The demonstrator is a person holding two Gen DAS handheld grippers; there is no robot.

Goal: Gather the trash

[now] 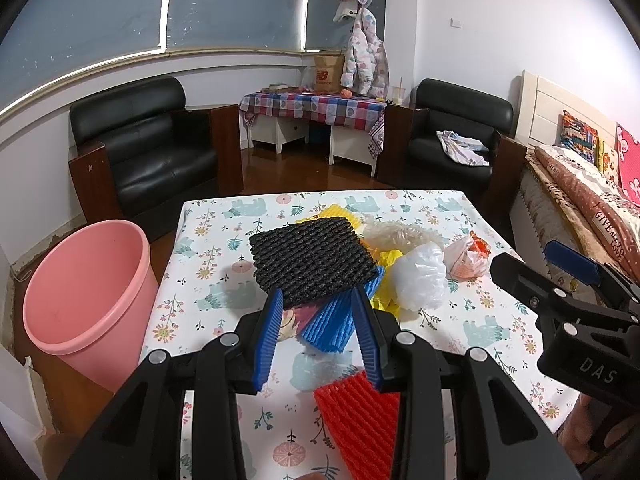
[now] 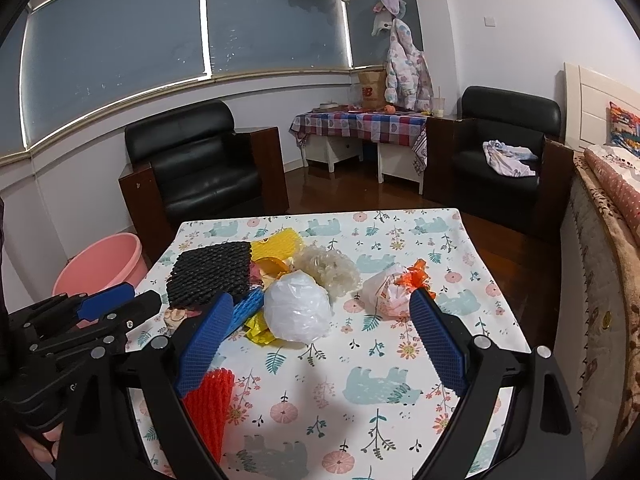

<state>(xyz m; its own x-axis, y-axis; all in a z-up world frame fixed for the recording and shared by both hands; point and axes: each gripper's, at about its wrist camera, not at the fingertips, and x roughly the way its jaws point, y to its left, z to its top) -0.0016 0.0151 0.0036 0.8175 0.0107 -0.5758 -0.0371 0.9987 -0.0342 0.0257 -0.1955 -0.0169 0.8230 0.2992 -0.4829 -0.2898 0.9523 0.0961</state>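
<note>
A pile of trash lies on the flowered tablecloth [image 1: 208, 264]: black foam net [image 1: 310, 258], blue foam net [image 1: 334, 320], red foam net [image 1: 360, 416], yellow pieces [image 1: 388, 276], a white plastic bag [image 1: 418, 276] and a white-and-orange bag [image 1: 468, 256]. My left gripper [image 1: 318, 302] is open, its jaws on either side of the blue net's near end, below the black net's near edge. My right gripper [image 2: 322, 312] is wide open above the table, just short of the white bag [image 2: 298, 308]; the white-and-orange bag [image 2: 394, 290] sits by its right finger [image 2: 438, 340]. The red net [image 2: 208, 408] lies under its left finger.
A pink bucket [image 1: 86, 292] stands on the floor at the table's left side; it also shows in the right wrist view [image 2: 102, 262]. Black armchairs [image 1: 148, 148] stand beyond the table. A bed [image 1: 580, 200] runs along the right.
</note>
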